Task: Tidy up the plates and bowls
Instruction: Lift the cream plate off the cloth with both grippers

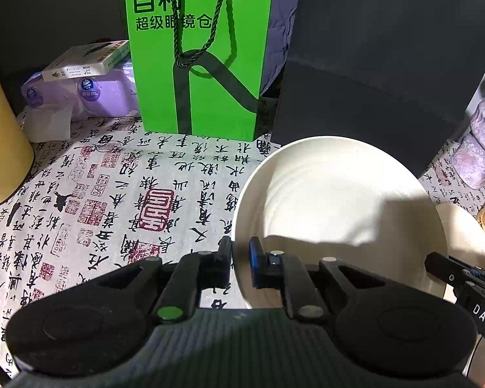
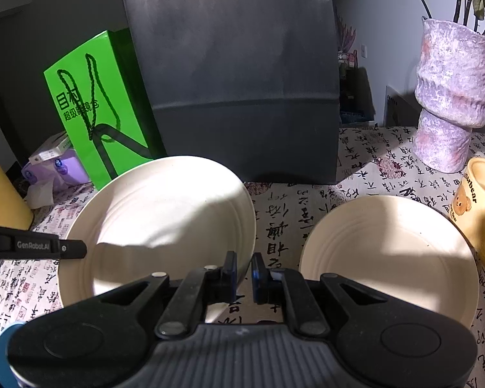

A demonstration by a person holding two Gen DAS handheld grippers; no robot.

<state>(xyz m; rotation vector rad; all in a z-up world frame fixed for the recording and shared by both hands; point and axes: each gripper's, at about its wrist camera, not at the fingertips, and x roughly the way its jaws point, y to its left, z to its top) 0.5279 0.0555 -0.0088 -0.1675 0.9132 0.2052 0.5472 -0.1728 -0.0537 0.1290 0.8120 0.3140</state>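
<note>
Left wrist view first: at the far left edge you see only part of a yellow container (image 1: 3,142), cut off by the frame, and behind it a purple tissue pack (image 1: 80,97) with a small box on top whose print is too small to read. A green paper bag (image 1: 197,55) stands upright in the middle and a dark bag (image 1: 381,64) beside it; both run out of the top of the picture. Your left gripper (image 1: 241,266) is clamped on the near left rim of a cream plate (image 1: 333,194), one pad outside the rim and one inside. That plate is tilted, and its lower part is hidden behind the gripper body, so you cannot tell whether any of it touches the patterned tablecloth (image 1: 113,200). At its right edge the tip of your right gripper (image 1: 436,263) reaches the rim, and a second plate (image 1: 468,236) peeks out behind, mostly covered.

Right wrist view: the left gripper's finger (image 2: 71,248) comes in from the left onto the tilted plate's far side. Your right gripper (image 2: 244,274) is closed on the plate's right rim, which sits between the pads. The second plate (image 2: 388,252) lies flat on the cloth just to the right, apart from the held one. A bear mug (image 2: 481,207) and a mottled vase (image 2: 449,97) are cut off at the right.
</note>
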